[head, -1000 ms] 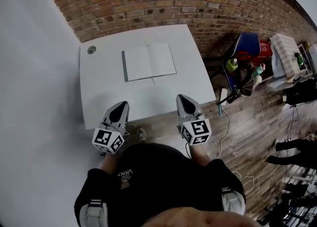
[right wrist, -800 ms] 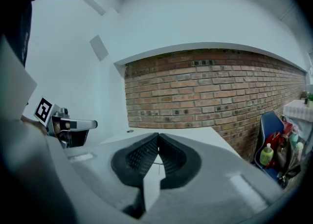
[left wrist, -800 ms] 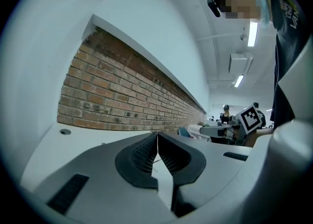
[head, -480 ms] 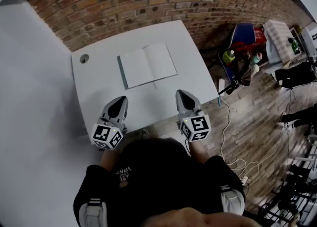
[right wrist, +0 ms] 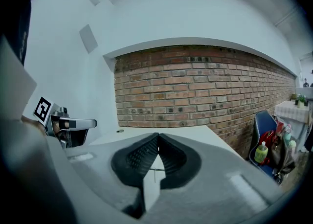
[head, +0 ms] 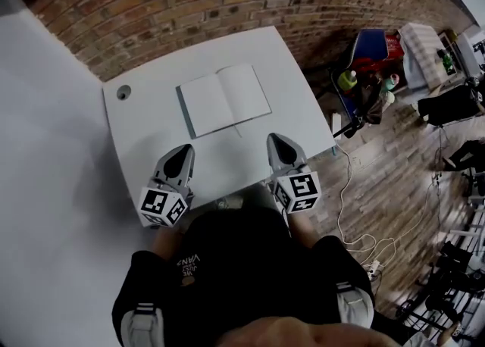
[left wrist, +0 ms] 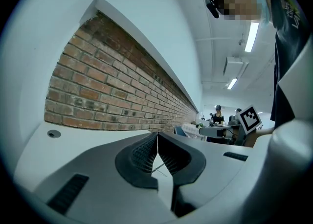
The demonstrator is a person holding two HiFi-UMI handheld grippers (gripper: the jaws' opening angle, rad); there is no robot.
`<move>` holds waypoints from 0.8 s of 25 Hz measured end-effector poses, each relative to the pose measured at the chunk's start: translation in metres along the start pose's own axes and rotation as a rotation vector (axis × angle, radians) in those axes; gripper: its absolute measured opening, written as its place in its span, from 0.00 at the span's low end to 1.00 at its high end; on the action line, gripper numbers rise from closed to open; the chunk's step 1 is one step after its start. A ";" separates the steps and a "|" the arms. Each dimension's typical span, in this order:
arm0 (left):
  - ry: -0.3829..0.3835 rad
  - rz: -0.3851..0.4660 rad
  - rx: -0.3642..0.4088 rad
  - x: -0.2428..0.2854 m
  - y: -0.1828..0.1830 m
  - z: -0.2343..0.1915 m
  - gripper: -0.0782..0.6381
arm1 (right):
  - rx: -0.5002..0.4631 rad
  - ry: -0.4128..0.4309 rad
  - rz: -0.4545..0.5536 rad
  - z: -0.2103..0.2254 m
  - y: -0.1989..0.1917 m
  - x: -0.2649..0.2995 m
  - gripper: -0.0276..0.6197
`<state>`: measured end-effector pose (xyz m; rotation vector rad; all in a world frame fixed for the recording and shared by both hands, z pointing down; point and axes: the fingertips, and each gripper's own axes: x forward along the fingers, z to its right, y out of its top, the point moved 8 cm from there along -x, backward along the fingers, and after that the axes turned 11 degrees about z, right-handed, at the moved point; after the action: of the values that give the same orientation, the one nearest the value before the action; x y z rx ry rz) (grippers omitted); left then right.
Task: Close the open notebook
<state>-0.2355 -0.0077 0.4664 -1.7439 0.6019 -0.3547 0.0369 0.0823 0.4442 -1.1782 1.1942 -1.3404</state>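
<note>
Notebook [head: 224, 100] lies open and flat at frame centre on the white table [head: 151, 122]. Nearest, over the table's lower edge, the left gripper [head: 182, 151] and right gripper [head: 274, 140] are both clenched on nothing. Farther, at upper right, a blue chair [head: 373, 41] holds a green bottle [head: 348, 80].

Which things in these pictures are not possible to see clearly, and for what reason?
Notebook pages: head view, too small to tell whether anything is written.
Notebook in both gripper views: covered by the left gripper and the right gripper themselves.
Round spot at the table corner: head view, too small to identify.
Things on the blue chair: head view, small and crowded.
</note>
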 end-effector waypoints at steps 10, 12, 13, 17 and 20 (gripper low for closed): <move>0.067 -0.003 -0.003 0.020 -0.005 -0.006 0.13 | -0.006 0.051 -0.012 0.026 -0.002 0.032 0.04; 0.084 -0.004 -0.001 0.027 -0.005 -0.006 0.13 | -0.009 0.065 -0.012 0.035 -0.001 0.041 0.04; 0.093 -0.004 0.001 0.030 -0.005 -0.007 0.13 | -0.011 0.074 -0.015 0.039 -0.001 0.046 0.04; 0.134 -0.007 0.007 0.042 -0.007 -0.008 0.13 | -0.028 0.115 -0.038 0.056 -0.005 0.064 0.04; 0.175 0.000 0.009 0.050 -0.009 -0.010 0.13 | -0.042 0.146 -0.054 0.069 -0.008 0.079 0.04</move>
<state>-0.1976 -0.0428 0.4735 -1.7157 0.7247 -0.5131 0.0989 -0.0015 0.4610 -1.1655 1.3081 -1.4681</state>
